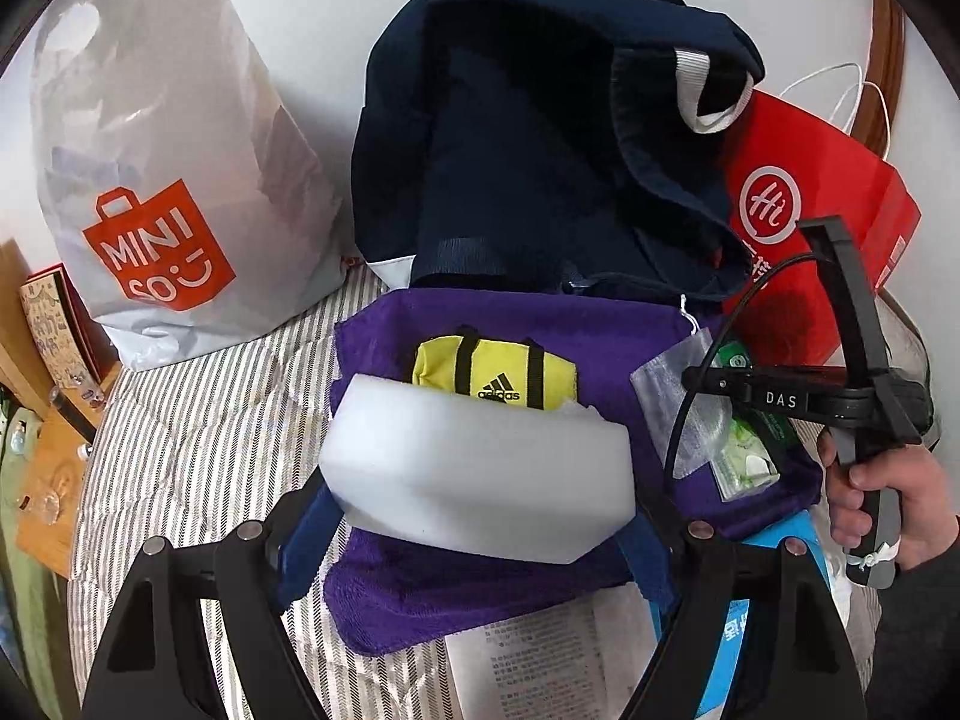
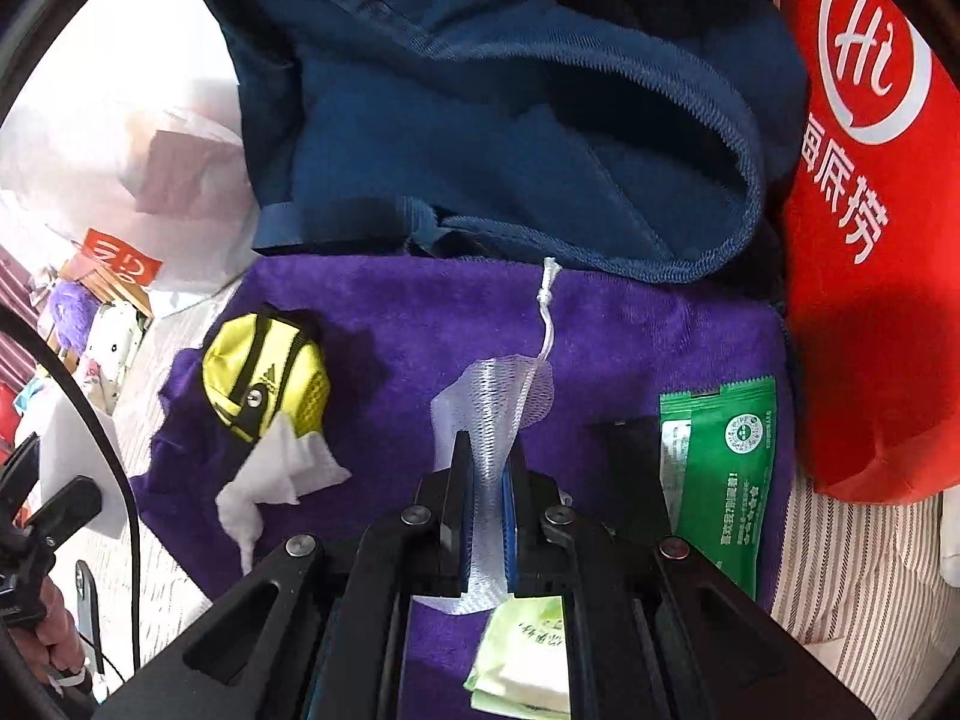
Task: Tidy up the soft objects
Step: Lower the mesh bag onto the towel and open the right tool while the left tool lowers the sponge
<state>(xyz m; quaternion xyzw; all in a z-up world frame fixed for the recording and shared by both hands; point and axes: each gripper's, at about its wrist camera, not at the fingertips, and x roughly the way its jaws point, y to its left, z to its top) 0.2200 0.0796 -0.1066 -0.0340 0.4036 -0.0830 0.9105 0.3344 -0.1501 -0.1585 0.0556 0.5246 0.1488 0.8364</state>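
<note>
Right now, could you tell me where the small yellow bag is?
The small yellow bag lies on the purple towel, just behind the white foam block; in the right wrist view it sits at the left.

a: what's between the left gripper (image 1: 474, 531) fingers?
b: a white foam block (image 1: 480, 474), held over the purple towel (image 1: 510, 324).
a: and beyond it?
b: a yellow mini bag (image 1: 495, 372), then the navy backpack (image 1: 540, 150). far left a white shopping bag (image 1: 174, 180), right a red bag (image 1: 828, 216).
</note>
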